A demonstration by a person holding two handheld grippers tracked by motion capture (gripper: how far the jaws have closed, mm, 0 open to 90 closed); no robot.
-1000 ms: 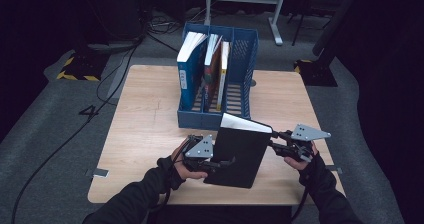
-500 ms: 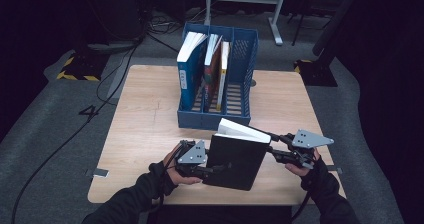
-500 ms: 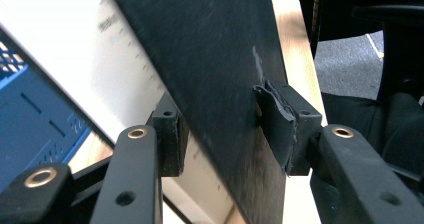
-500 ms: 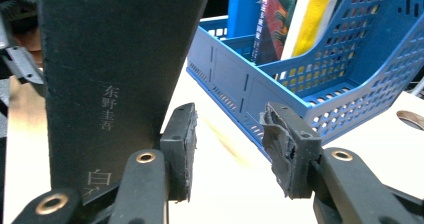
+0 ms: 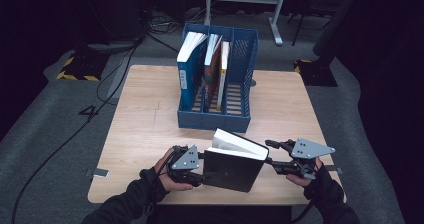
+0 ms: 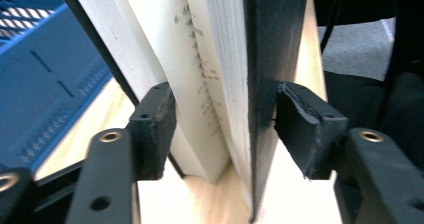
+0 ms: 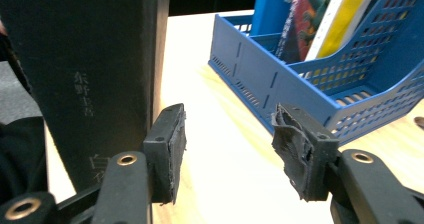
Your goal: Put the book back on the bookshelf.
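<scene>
A thick black book [image 5: 232, 169] stands on its lower edge near the table's front edge, its white pages fanned a little at the top. My left gripper [image 5: 200, 166] is at the book's left side. In the left gripper view its jaws have just been opening and straddle the page block [image 6: 230, 59] and black cover, with the pads [image 6: 305, 129] close but not pressing. My right gripper [image 5: 271, 154] is at the book's right side, jaws also just opened. In the right gripper view [image 7: 227, 149] nothing lies between its jaws, and the book's spine [image 7: 85, 59] stands just outside the left pad.
A blue slotted file rack [image 5: 215, 121] stands mid-table behind the book, holding a blue book [image 5: 189, 69] and two more upright books. Its corner [image 7: 280, 79] is close ahead of the right gripper. The wooden table's front edge [image 5: 150, 201] is right below both hands.
Both hands and the black book have shifted toward the table's front edge. The right gripper has drawn slightly to the right of the book.
</scene>
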